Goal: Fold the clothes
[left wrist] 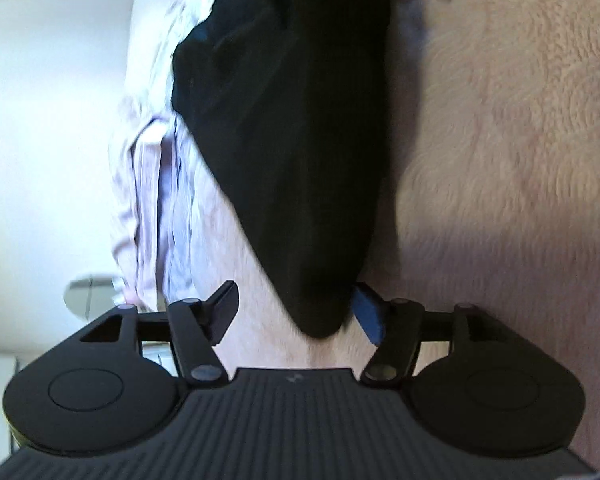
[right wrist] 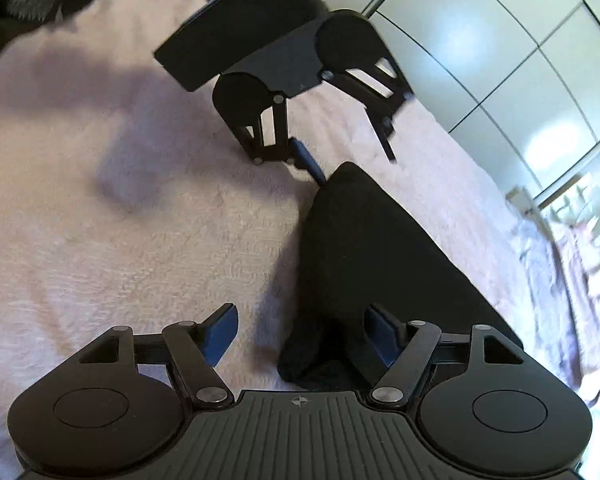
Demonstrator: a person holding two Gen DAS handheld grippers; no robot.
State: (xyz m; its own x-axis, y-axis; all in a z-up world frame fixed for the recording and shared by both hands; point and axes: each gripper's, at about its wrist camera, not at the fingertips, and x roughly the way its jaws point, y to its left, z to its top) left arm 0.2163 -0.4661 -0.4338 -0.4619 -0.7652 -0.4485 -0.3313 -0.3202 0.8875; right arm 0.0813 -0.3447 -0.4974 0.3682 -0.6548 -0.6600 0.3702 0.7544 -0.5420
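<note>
Black garment [right wrist: 364, 264] lay folded on the pink fleece blanket [right wrist: 120, 240], lower centre-right of the right wrist frame. Right gripper [right wrist: 300, 336] stood with jaws apart over its near end; left gripper [right wrist: 340, 160] (upper centre) was likewise spread at the far tip, gripping nothing

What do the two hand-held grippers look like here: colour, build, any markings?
Both are matte black: a ribbed central body, two round discs, and linkage bars with silver pivots. The left hand-held gripper and right hand-held gripper carry blue finger pads. The right one's body bears a small crosshair mark.
</note>
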